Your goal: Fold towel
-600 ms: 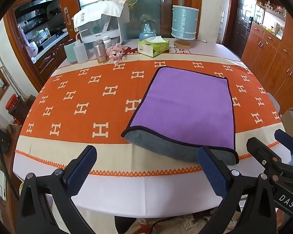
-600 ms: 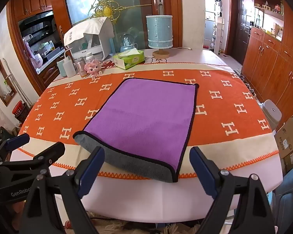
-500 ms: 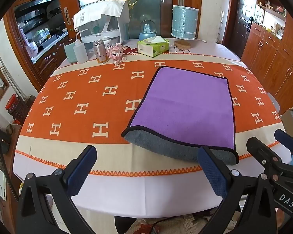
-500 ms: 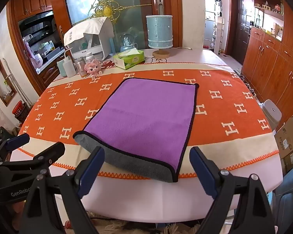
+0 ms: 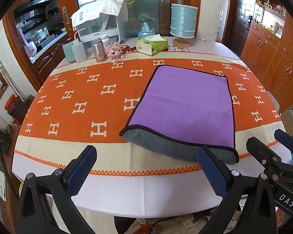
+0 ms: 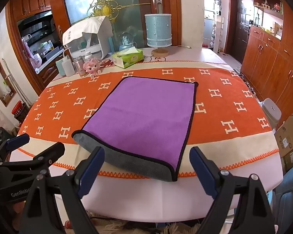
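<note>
purple microfibre towel with black piping and grey underside (image 5: 183, 107) (image 6: 146, 115) | state: folded over, purple face up | pose: flat, near fold bulging and showing grey | place: orange H-patterned surface (image 5: 78, 105), near its front edge

One purple towel (image 5: 183, 105), two grippers, left (image 5: 146, 171) and right (image 6: 146, 167), one tissue box (image 5: 151, 45), one lamp (image 5: 182, 23), one snow globe (image 5: 146, 27), one pink toy (image 5: 114, 51), three bottles (image 5: 78, 50).

"DAS" marks the right gripper (image 5: 283, 148), "GenRobo" (cut off) the left gripper (image 6: 41, 148), and "H" letters pattern the tablecloth (image 5: 78, 107).
</note>
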`<state>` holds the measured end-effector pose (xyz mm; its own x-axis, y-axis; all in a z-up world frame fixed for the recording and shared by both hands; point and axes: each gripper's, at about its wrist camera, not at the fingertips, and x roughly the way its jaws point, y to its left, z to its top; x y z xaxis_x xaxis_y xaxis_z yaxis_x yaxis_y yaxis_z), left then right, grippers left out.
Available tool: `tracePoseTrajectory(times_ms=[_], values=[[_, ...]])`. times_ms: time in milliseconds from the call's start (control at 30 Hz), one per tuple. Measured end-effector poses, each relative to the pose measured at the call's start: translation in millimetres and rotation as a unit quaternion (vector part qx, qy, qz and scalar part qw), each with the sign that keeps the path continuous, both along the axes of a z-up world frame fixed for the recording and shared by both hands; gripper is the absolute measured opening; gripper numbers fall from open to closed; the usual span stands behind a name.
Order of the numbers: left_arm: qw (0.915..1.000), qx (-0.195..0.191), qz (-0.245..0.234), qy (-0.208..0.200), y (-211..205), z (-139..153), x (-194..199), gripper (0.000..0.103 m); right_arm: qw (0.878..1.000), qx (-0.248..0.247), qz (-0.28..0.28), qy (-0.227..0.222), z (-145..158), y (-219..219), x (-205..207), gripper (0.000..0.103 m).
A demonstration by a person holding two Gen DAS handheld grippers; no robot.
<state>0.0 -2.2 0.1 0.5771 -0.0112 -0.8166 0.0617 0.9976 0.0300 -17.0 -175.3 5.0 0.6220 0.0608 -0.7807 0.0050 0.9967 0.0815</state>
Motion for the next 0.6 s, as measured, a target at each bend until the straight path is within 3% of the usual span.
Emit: tracePoseTrajectory(times_ms=[600], values=[[1.0, -0.001, -0.001, 0.005, 0.2, -6.1, 2.6, 0.102, 1.0, 0.001, 0.0, 0.002, -1.9, 1.4, -0.3, 0.089]])
